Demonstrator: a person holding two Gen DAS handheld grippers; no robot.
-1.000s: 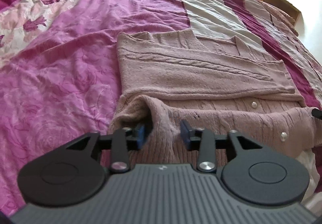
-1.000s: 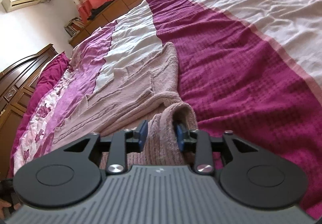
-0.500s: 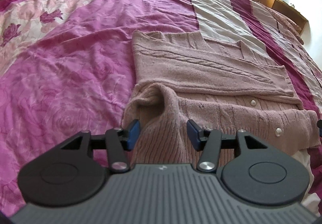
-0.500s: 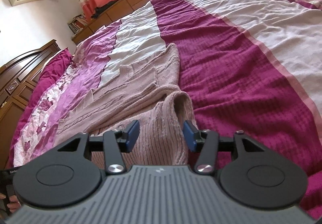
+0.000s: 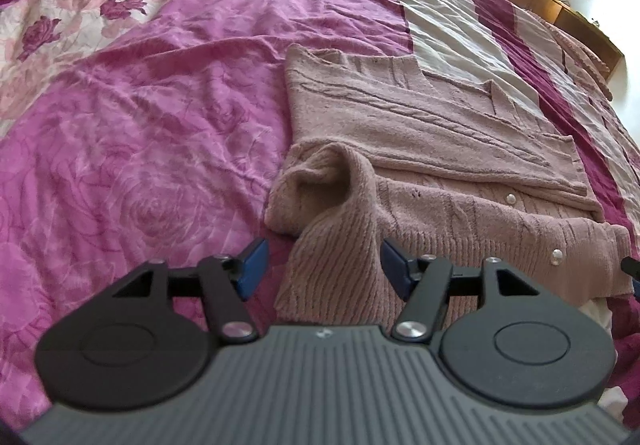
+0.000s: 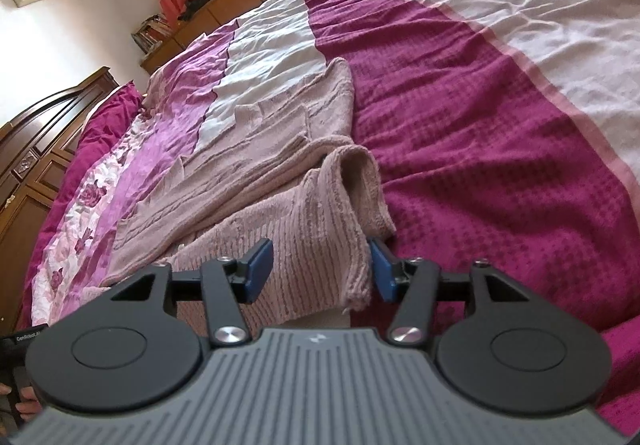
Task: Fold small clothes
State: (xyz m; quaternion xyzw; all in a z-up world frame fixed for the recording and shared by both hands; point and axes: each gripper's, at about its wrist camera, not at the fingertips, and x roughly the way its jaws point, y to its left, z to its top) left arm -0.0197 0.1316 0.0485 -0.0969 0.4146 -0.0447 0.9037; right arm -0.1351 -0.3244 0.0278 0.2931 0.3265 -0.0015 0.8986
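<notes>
- Near the bed's front edge, left wrist view: left gripper (image 5: 322, 265) has its jaws spread wide, blue pads clear of the cloth on both sides, holding nothing.
- Cardigan (image 5: 420, 149) lies flat on the bedspread (image 5: 140, 125), roughly mid-bed, with a sleeve folded across the chest and buttons (image 5: 511, 198) facing up.
- Ribbed hem corner sits between the open jaws, humped into a loose ridge rather than flat; my read is that it's a released grab point.
- Tip of the other gripper just shows at the right edge of this view, by the far hem corner.
- Right wrist view: right gripper (image 6: 322, 271) is also spread open, gripping nothing; ribbed hem lies between the pads, right pad close to the cloth edge, contact unclear.
- Cardigan (image 6: 256, 149) runs away from the camera along the bedspread (image 6: 500, 93), the hem corner here rolled up in a hump too.
- Grippers sit one at each hem corner, so the likely plan is a bottom-up fold toward the collar.
- Risk: soft knit sags, so uneven lifts will skew the fold.
</notes>
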